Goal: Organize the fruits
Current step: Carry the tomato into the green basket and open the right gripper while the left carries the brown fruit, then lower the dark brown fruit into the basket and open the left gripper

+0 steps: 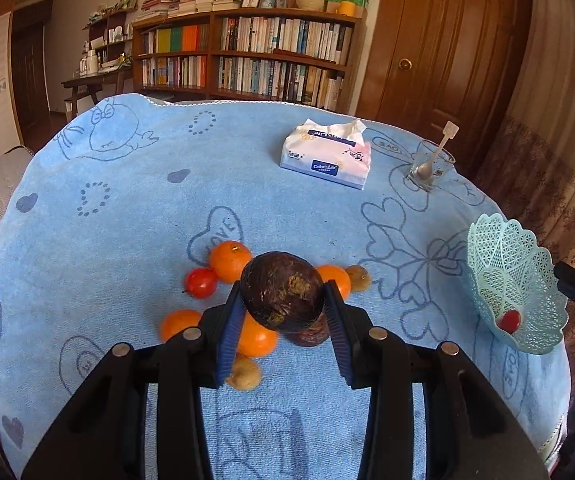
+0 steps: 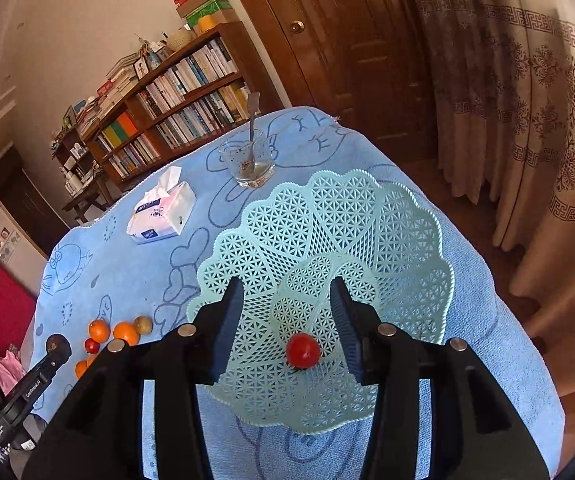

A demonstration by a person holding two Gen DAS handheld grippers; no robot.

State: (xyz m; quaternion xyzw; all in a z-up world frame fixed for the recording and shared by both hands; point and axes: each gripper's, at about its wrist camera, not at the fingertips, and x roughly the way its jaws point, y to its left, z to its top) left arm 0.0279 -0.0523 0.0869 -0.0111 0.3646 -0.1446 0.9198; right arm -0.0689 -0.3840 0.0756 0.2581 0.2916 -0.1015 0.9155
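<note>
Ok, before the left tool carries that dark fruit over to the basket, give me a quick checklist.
1. Left tool gripping dark fruit: ok, pads press both sides.
2. Fruit lifted off the other fruit: cannot tell.
3. Right tool let go: ok, jaws apart, red fruit lies in basket.
4. Right tool out of the way: not ok, above the basket.
5. Room in basket: ok.
6. Glass off the route: ok.

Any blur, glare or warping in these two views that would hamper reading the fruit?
Left wrist view: sharp, evenly daylit; fisheye bows the bookshelf; dark fruit crisp. Right wrist view: sharp too; door leans with distortion, soft light on the basket, red fruit clear, no glare.
</note>
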